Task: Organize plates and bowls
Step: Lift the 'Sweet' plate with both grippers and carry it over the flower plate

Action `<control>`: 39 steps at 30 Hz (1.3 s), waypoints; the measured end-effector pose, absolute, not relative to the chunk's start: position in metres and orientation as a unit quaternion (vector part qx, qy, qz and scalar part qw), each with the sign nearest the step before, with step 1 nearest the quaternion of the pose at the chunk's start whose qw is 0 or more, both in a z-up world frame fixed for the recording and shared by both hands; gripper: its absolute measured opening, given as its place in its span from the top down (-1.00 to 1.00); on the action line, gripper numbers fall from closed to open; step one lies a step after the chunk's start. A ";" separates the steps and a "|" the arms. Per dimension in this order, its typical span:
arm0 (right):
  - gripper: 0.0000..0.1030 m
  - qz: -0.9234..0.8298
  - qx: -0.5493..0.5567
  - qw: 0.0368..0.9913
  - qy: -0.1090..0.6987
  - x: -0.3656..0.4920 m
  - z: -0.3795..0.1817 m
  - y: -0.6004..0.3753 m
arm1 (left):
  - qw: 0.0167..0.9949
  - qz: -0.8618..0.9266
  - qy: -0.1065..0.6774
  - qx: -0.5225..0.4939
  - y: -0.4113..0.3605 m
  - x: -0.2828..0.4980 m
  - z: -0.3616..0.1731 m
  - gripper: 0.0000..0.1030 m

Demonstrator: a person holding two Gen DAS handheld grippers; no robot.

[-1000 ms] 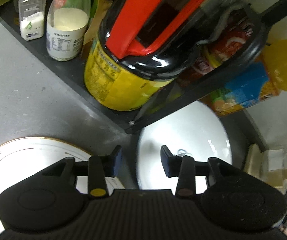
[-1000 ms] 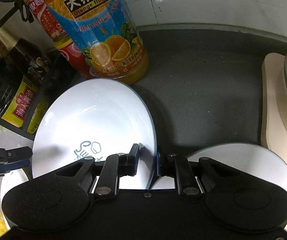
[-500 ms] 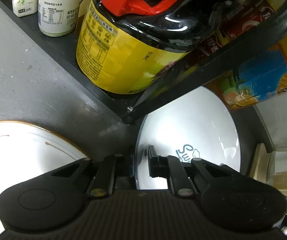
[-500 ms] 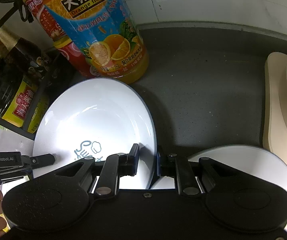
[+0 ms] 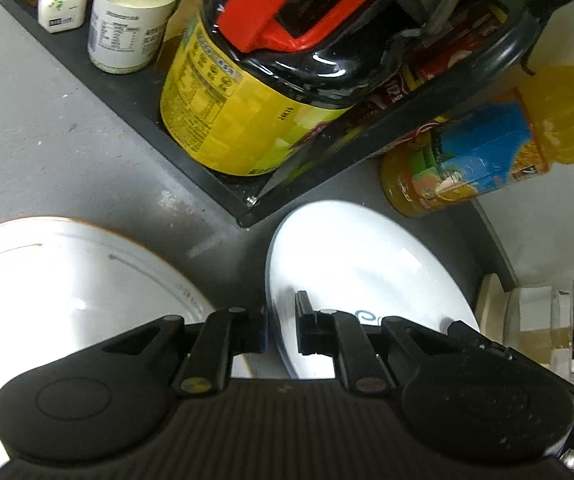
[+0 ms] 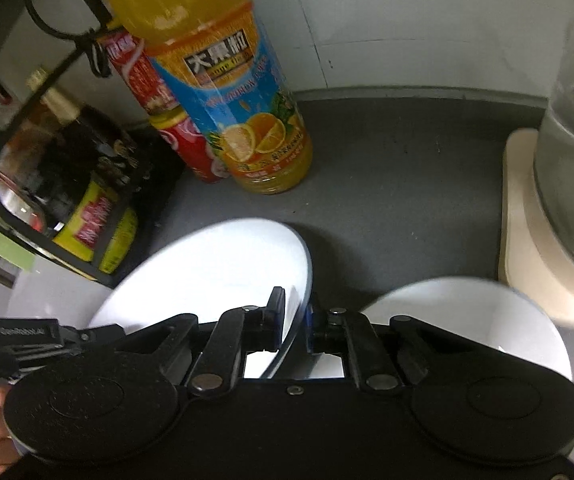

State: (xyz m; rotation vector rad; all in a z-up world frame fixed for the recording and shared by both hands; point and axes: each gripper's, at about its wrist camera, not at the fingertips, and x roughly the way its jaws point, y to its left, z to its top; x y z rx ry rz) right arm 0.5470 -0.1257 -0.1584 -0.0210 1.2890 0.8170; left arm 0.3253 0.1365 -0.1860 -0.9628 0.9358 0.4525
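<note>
Both grippers pinch one white plate above the grey counter.

Left gripper (image 5: 281,326) clamps the near-left rim of the blue-edged white plate (image 5: 367,268), while the right gripper (image 6: 292,316) clamps its right rim, holding it tilted. A gold-rimmed plate (image 5: 67,284) lies to the left, another white plate (image 6: 475,316) to the right, and an orange juice bottle (image 6: 243,120) stands beside the black rack (image 5: 191,164).
</note>
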 end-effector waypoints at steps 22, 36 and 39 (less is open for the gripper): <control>0.79 0.359 0.048 0.742 0.564 0.456 -0.091 -0.153 | 0.784 0.152 0.435 -0.417 0.141 0.250 -0.133 0.79; 0.79 0.355 0.054 0.748 0.558 0.396 -0.091 -0.138 | 0.785 0.144 0.447 -0.404 0.166 0.203 -0.141 0.79; 0.79 0.356 0.051 0.746 0.560 0.386 -0.093 -0.135 | 0.783 0.145 0.451 -0.403 0.171 0.195 -0.145 0.79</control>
